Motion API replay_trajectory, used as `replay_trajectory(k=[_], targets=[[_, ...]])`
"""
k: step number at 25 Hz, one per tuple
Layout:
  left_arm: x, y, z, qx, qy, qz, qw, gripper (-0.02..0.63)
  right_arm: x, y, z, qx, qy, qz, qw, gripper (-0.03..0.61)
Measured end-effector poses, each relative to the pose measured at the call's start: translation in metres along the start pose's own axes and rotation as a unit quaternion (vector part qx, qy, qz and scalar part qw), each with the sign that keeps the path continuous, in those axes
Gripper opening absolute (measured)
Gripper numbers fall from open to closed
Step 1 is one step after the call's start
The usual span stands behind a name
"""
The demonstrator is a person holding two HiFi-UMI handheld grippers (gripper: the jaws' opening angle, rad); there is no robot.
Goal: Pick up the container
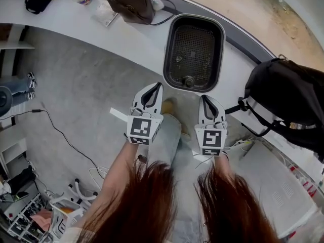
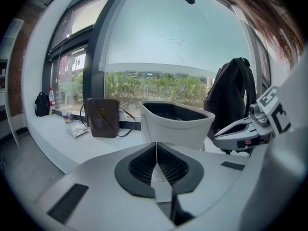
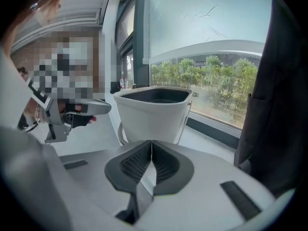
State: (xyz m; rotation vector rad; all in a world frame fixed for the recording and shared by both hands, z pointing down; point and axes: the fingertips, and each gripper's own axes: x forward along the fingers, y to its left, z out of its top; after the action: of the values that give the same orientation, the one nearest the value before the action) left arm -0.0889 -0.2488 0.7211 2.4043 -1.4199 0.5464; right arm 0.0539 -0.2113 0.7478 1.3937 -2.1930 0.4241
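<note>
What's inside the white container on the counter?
Head view: the container has a dark mesh-like floor and a small round piece near its front edge. The gripper views show only its outer wall and rim, hiding the bottom.

Head view steeply down from above, both gripper views level, close, sharing the container (image 2: 175,121)

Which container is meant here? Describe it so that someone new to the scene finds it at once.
Follow the white window ledge that curves across the top of the head view. The container stands on it between a brown bag and a black backpack. It is the only open tub there: white walls, dark inside, rounded corners.
</note>
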Motion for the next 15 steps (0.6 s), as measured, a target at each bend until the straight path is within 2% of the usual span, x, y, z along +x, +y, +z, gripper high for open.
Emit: replay_trajectory(k=[15], targets=[[0.028,0.008,-0.072,-0.01,0.03,0.001,0.9995,0.017,0.038,0.001,-0.061,-0.003,0.033,0.006,0.999,0.025]])
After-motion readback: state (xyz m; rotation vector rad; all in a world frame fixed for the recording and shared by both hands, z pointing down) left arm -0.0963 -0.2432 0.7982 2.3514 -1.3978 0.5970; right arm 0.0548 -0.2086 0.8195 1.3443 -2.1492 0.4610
